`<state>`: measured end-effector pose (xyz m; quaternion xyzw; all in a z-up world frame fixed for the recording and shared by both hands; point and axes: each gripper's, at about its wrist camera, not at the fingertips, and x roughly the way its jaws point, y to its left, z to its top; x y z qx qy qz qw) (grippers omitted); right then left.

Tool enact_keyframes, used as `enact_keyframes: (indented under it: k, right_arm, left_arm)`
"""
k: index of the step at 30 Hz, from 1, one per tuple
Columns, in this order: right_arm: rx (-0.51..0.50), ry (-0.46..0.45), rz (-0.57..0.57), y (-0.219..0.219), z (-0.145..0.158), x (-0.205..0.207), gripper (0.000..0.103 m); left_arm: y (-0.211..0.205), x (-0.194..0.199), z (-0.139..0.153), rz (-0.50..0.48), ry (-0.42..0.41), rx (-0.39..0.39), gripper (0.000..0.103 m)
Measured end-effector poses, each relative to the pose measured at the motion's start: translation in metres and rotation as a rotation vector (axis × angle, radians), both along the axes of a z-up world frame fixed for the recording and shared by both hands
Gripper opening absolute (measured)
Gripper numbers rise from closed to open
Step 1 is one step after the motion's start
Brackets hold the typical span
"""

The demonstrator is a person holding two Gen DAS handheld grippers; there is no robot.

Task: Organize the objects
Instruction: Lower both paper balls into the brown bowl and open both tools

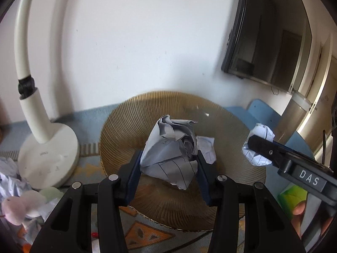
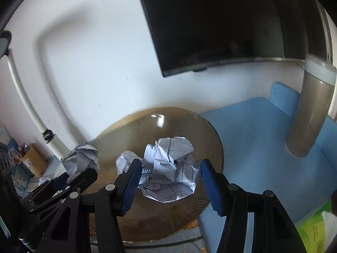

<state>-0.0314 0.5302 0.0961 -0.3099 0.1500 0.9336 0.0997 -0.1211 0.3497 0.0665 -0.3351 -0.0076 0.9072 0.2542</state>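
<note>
My left gripper (image 1: pixel 168 158) is shut on a crumpled sheet of lined paper (image 1: pixel 168 147) and holds it over a round gold ribbed plate (image 1: pixel 126 126). A smaller paper ball (image 1: pixel 207 149) lies on the plate just behind it. At the right, my right gripper (image 1: pixel 256 145) grips another paper ball (image 1: pixel 261 135) over the plate's edge. In the right wrist view, my right gripper (image 2: pixel 171 164) is shut on its crumpled paper (image 2: pixel 168 160) above the plate (image 2: pixel 189 206). The loose ball (image 2: pixel 124 162) is behind its left pad. The left gripper (image 2: pixel 78 172) and its paper (image 2: pixel 84 156) are at the left.
A white desk lamp (image 1: pixel 46 158) stands left of the plate, with more crumpled paper and a pink plush toy (image 1: pixel 14 208) beside it. A dark screen (image 1: pixel 269 42) hangs on the wall. A tan cylinder (image 2: pixel 311 116) stands on a blue pad (image 2: pixel 252 137); a green pack (image 2: pixel 316 232) lies at the right.
</note>
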Motion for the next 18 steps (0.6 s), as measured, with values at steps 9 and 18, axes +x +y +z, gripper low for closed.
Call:
enact_keyframes:
  k: [9,18]
  right_arm:
    - [0.034,0.031,-0.020,-0.003,-0.001,0.009,0.095]
    - [0.026,0.129,-0.056,0.007,0.008,0.023,0.095]
  left_arm:
    - [-0.008,0.010,0.006,0.061,0.087,0.004,0.102]
    - [-0.020,0.022,0.025,0.082,0.102,0.060,0.102]
